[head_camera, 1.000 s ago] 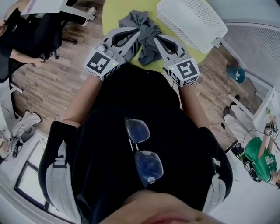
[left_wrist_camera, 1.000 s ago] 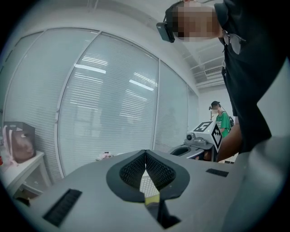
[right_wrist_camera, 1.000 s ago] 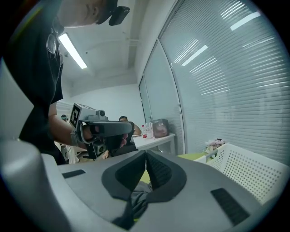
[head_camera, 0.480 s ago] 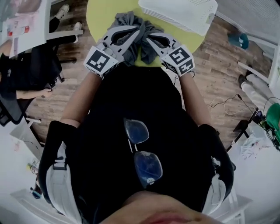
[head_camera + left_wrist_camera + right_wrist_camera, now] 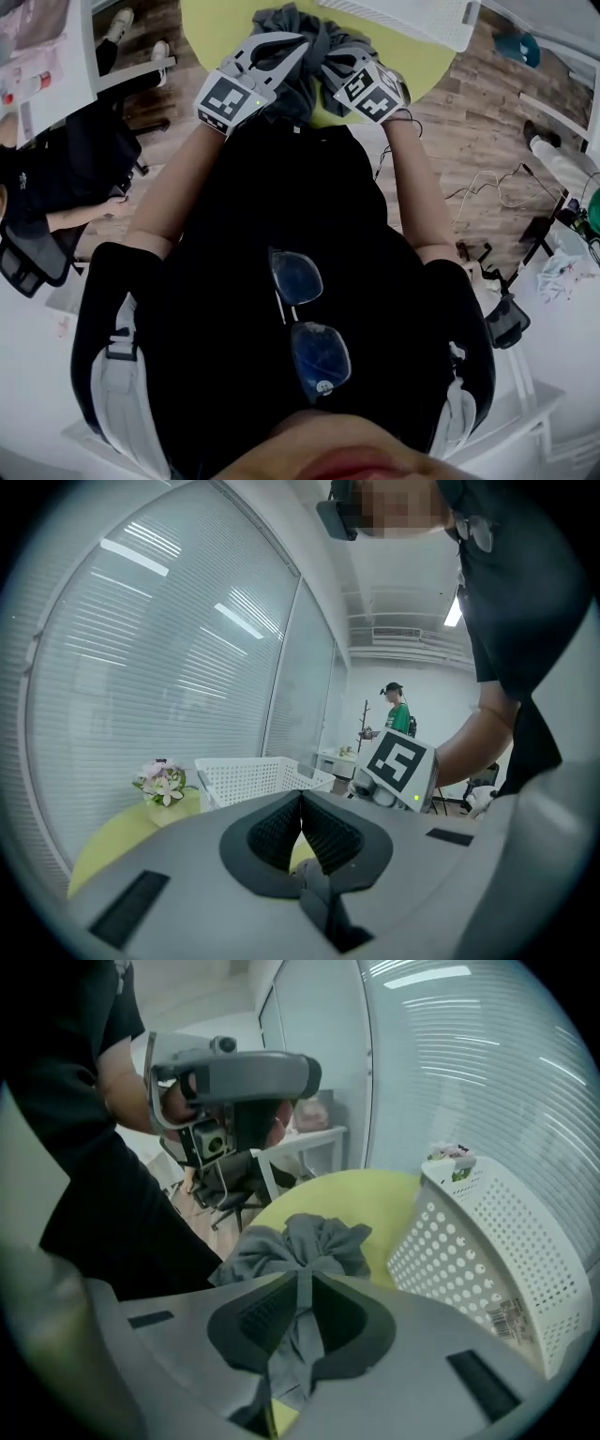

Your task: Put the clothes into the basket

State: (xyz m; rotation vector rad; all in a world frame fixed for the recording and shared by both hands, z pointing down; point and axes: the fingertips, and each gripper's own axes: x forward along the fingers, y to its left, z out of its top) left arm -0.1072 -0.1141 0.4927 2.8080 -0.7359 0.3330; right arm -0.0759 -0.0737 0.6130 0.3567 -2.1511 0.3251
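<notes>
Crumpled grey clothes (image 5: 292, 23) lie on the round yellow-green table (image 5: 217, 21), near its front edge. My right gripper (image 5: 326, 64) is shut on a fold of these clothes (image 5: 302, 1239); in the right gripper view a strip of grey cloth runs between the closed jaws of that gripper (image 5: 302, 1281). My left gripper (image 5: 302, 44) is beside it at the left of the pile, jaws shut. In the left gripper view that gripper (image 5: 300, 795) has no cloth between its tips. The white perforated basket (image 5: 487, 1241) stands just right of the clothes and shows at the top edge of the head view (image 5: 412, 11).
A small pot of flowers (image 5: 164, 782) stands on the table beyond the basket (image 5: 251, 778). Office chairs and a seated person (image 5: 56, 169) are at the left on the wooden floor. Cables (image 5: 469, 192) lie on the floor at the right. A glass wall with blinds (image 5: 169, 649) is behind the table.
Both grippers have drawn closer together at the grey clothes, and the right one has turned inward. The pile is more bunched, and the head view has swung.
</notes>
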